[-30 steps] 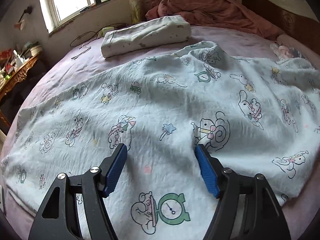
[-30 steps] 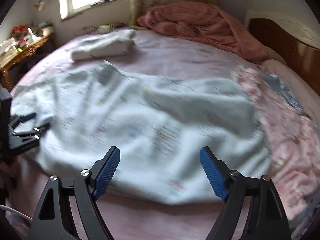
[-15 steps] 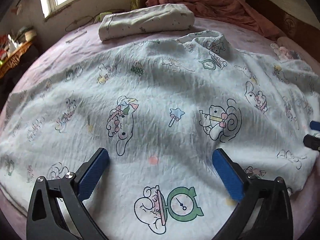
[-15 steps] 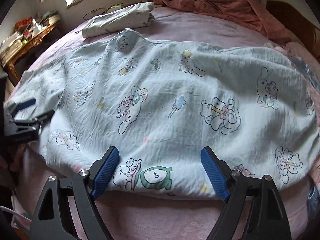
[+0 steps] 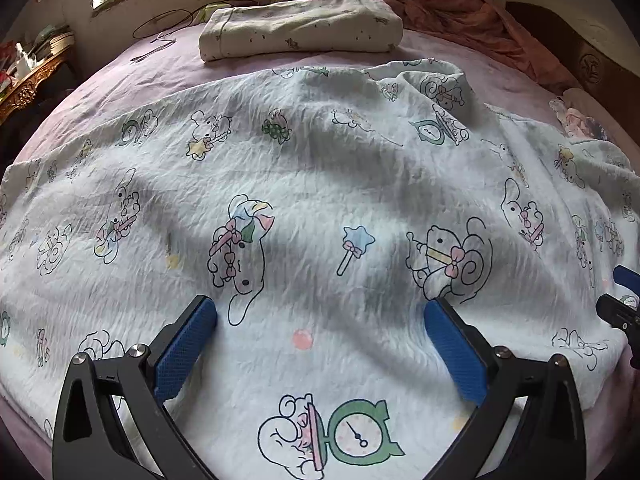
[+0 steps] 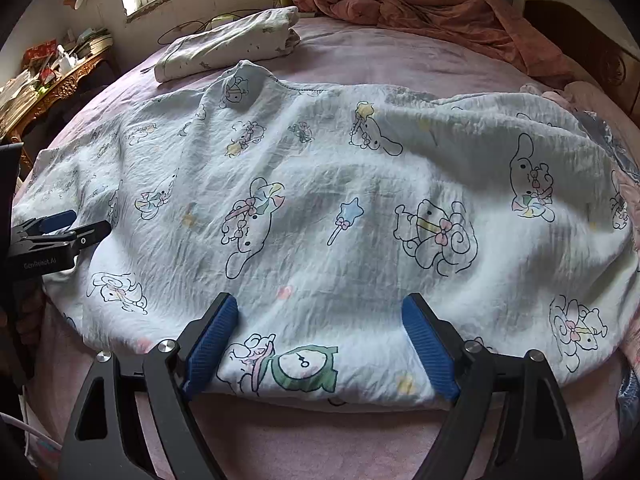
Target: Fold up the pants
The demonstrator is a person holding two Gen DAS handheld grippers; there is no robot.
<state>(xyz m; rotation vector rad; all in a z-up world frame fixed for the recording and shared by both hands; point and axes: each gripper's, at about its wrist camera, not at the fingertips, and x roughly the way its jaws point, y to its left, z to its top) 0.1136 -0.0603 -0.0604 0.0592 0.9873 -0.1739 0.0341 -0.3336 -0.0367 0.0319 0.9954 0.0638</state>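
Cartoon-print pants point(image 5: 320, 184) lie spread flat just this side of the folded pillowcase point(image 5: 300, 28). Left gripper point(image 5: 320, 320), jaws just widened, and right gripper point(image 6: 320, 316) both gape empty above them. Thin, crinkly cotton looks light and floppy, so I'd pinch the near hem.

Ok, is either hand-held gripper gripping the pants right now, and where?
Neither. The left hand-held gripper and right hand-held gripper both stand open over the pants, pads clamping no fabric.

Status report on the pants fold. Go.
Left gripper jaws just opened wide, nothing held; right gripper open, empty. Cartoon-print pants spread on the bed, wrinkled. Folded cloth beyond, clear of the work.
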